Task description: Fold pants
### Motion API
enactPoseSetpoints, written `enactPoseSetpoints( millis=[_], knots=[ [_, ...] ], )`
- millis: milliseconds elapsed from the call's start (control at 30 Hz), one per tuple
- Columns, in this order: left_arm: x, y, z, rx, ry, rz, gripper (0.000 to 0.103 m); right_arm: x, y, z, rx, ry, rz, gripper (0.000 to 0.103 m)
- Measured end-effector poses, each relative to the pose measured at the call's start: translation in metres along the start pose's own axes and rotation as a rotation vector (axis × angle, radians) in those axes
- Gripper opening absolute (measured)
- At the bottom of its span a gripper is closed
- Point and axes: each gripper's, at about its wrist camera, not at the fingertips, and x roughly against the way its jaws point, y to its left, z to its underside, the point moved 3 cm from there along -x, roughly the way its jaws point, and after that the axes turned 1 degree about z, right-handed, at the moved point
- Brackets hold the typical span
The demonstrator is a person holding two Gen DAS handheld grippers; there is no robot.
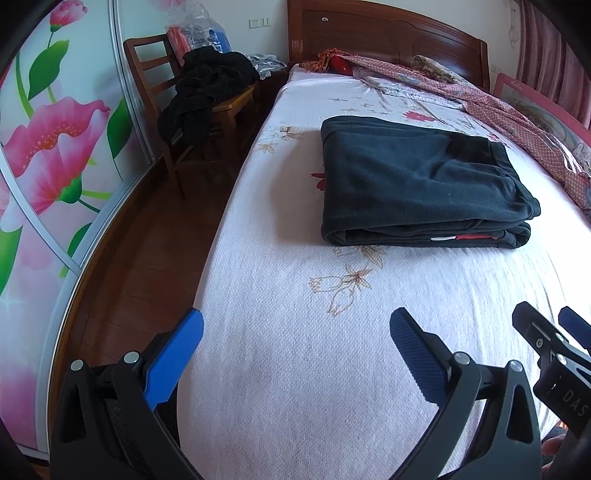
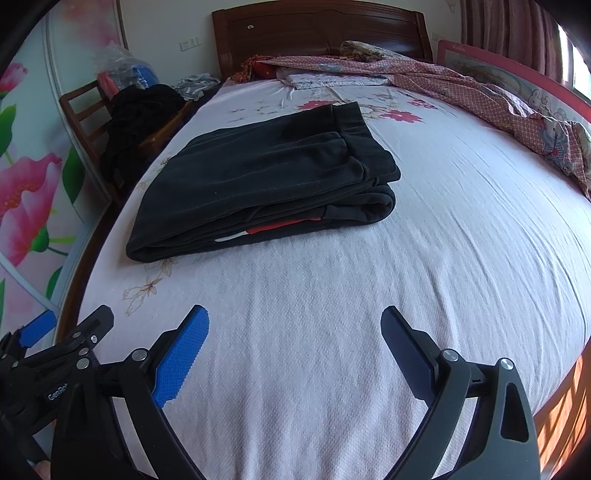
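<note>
Dark pants (image 1: 417, 184) lie folded into a compact stack on the bed, with a red and white label showing at the near edge; they also show in the right wrist view (image 2: 258, 177). My left gripper (image 1: 295, 325) is open and empty, held over the near part of the bed, well short of the pants. My right gripper (image 2: 295, 321) is open and empty, beside the left one and also short of the pants. The right gripper's fingers (image 1: 532, 325) show at the left view's right edge; the left gripper's fingers (image 2: 99, 321) show at the right view's left edge.
The bed (image 1: 295, 387) has a pale flowered sheet and a wooden headboard (image 1: 369, 33). A pink patterned blanket (image 2: 480, 92) lies along the far and right side. A wooden chair (image 1: 207, 107) piled with black clothes stands left of the bed, by a flowered wardrobe door (image 1: 55, 147).
</note>
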Motion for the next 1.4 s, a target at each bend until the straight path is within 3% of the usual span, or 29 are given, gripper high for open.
enactPoseSetpoints(
  millis=[167, 333, 467, 667, 767, 967, 1267, 1333, 1400],
  knots=[
    [0.001, -0.001, -0.004, -0.013, 0.015, -0.029, 0.101, 0.005, -0.005, -0.001, -0.022, 0.005, -0.017, 0.094],
    [0.012, -0.002, -0.012, -0.07, 0.002, -0.173, 0.101, 0.016, -0.014, 0.008, -0.046, 0.011, -0.042, 0.094],
    [0.02, -0.004, -0.015, -0.106, 0.006, -0.217, 0.101, 0.026, -0.022, 0.016, -0.059, 0.004, -0.046, 0.094],
    [0.037, -0.005, -0.013, -0.111, -0.007, -0.193, 0.101, 0.032, -0.03, 0.021, -0.069, -0.006, -0.04, 0.094],
    [0.04, -0.011, -0.013, -0.149, -0.001, -0.126, 0.101, 0.031, -0.029, 0.022, -0.066, -0.001, -0.043, 0.094],
    [0.045, -0.021, -0.009, -0.195, -0.009, -0.141, 0.101, 0.031, -0.026, 0.022, -0.044, 0.003, -0.043, 0.094],
    [0.047, -0.021, -0.009, -0.184, -0.018, -0.143, 0.101, 0.029, -0.027, 0.023, -0.048, 0.015, -0.045, 0.094],
    [0.04, -0.02, -0.007, -0.177, 0.022, -0.101, 0.101, 0.028, -0.028, 0.023, -0.054, 0.018, -0.046, 0.094],
    [0.033, -0.019, -0.006, -0.156, 0.073, 0.011, 0.101, 0.027, -0.032, 0.024, -0.076, 0.024, -0.06, 0.094]
  ],
)
